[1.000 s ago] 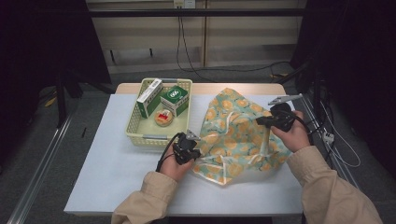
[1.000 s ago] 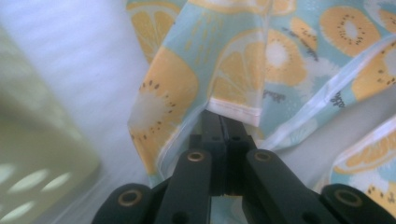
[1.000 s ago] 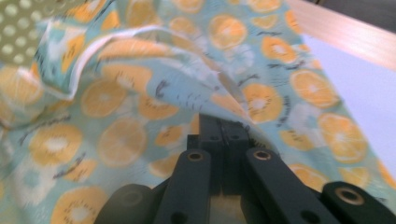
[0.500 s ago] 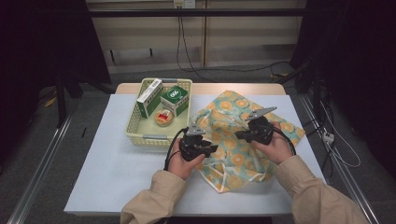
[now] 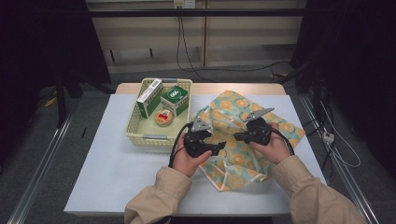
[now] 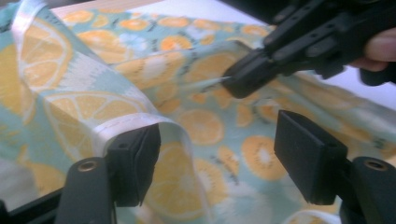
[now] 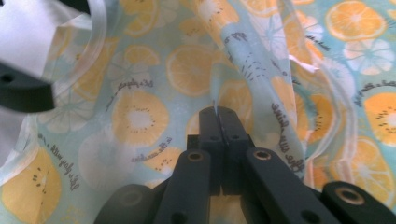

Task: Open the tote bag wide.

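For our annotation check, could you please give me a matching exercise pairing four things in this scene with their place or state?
Things:
1. left gripper
2. right gripper
3. fruit-print bag
4. yellow basket

States:
A. holds boxes and a small round tin
B. jaws apart, having just been opening, with a bag hem beside one pad
C. lies crumpled on the white table
D. pinches a fold of fabric

Pairs: 1-B, 2-D, 3-C, 4-A
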